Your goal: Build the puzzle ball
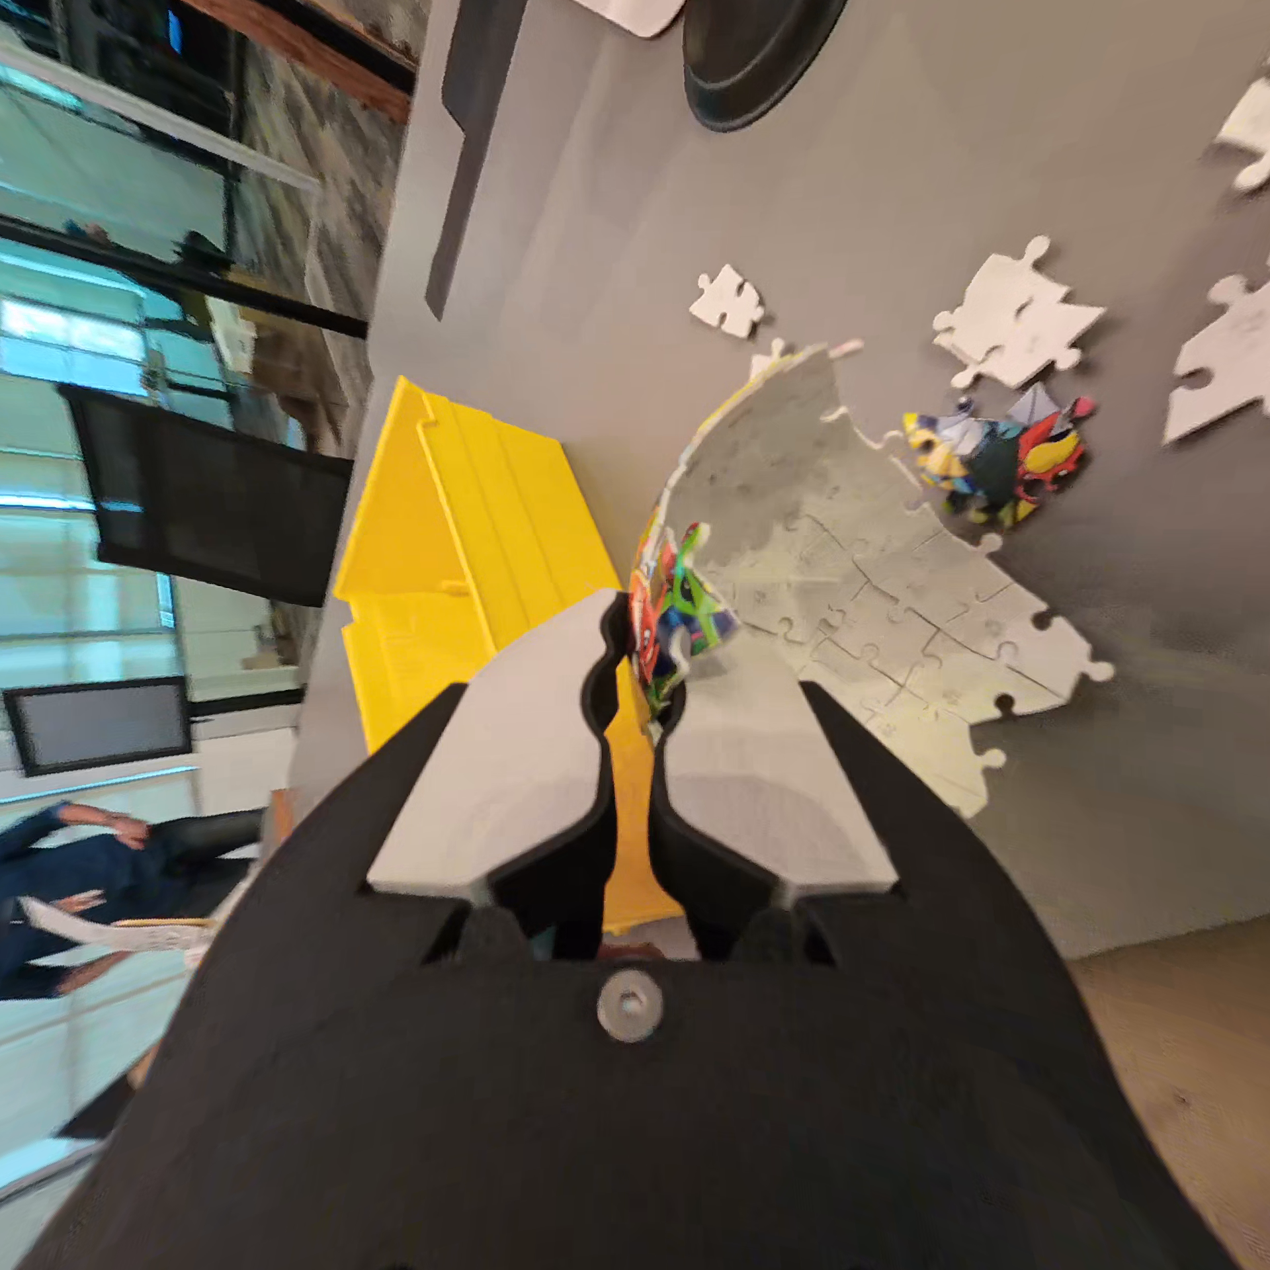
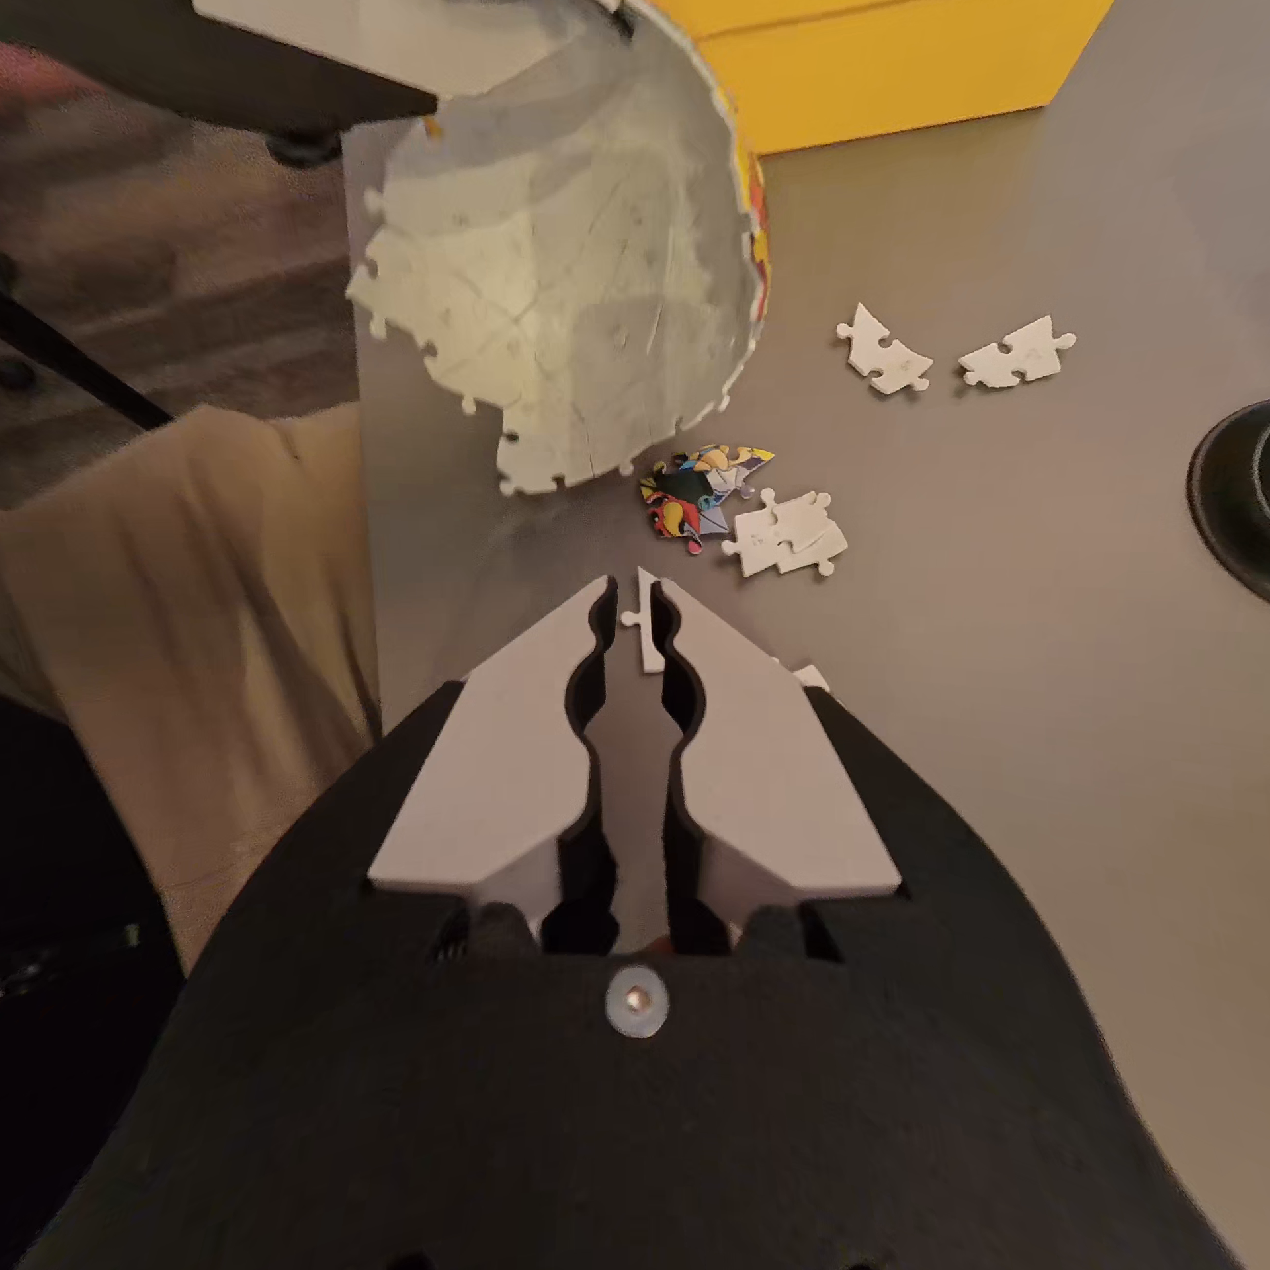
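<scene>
The half-built puzzle ball [image 1: 859, 584] is a curved shell, white inside and brightly printed outside. My left gripper [image 1: 649, 653] is shut on its printed rim and holds it above the grey table [image 1: 893, 206]. In the right wrist view the shell [image 2: 563, 288] hangs at the top, with the left gripper [image 2: 330, 62] above it. My right gripper [image 2: 632, 591] is low over the table, jaws a narrow gap apart. A white puzzle piece [image 2: 646, 632] shows in that gap, partly hidden by the right finger. I cannot tell whether it is pinched.
Loose pieces lie on the table: a printed cluster [image 2: 694, 495], a joined white pair [image 2: 790, 536] and two white pieces [image 2: 886, 357] farther right. A yellow bin [image 2: 893, 69] stands behind the ball. A black round object [image 2: 1237, 495] sits at the right. The table edge runs along the left. Left tips to right tips: about 15 cm. The right tips stand about 20 cm off the black round object [image 2: 1237, 495]. Seen from the left wrist view [image 1: 792, 40] as well.
</scene>
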Motion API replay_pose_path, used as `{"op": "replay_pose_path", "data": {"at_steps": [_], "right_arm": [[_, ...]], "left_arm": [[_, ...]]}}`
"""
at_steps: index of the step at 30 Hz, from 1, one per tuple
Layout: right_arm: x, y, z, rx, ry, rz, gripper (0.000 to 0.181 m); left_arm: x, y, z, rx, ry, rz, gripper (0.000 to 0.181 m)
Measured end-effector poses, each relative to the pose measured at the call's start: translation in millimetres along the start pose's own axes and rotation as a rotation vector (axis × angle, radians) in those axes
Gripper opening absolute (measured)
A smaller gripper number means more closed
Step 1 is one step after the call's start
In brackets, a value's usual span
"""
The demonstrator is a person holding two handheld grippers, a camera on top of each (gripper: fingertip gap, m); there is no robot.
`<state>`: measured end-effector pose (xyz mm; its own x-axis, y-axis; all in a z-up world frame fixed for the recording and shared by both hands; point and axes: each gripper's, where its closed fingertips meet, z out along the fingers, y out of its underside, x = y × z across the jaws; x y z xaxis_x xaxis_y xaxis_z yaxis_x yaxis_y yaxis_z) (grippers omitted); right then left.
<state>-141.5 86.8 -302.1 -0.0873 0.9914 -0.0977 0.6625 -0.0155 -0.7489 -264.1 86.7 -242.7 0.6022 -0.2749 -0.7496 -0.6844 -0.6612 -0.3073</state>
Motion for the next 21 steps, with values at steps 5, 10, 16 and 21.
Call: {"op": "replay_pose_path", "data": {"at_steps": [5,10,16,21], "right_arm": [[-3.7,0.3,5.6,-0.013,0.011,-0.063,0.009],[-4.9,1.4,7.9,-0.022,0.032,-0.103,0.009],[2.2,0.0,5.1,-0.012,0.060,-0.100,0.010],[5.4,3.7,7.8,-0.025,0.076,-0.107,0.012]], "left_arm": [[-4.9,-16.3,-0.4,0.046,-0.056,0.049,0.003],[-9.3,-21.5,-1.1,0.080,-0.104,0.097,0.003],[-15.0,-17.6,-2.4,0.108,-0.187,0.150,0.003],[-15.1,-18.5,-3.4,0.148,-0.208,0.183,0.003]]}}
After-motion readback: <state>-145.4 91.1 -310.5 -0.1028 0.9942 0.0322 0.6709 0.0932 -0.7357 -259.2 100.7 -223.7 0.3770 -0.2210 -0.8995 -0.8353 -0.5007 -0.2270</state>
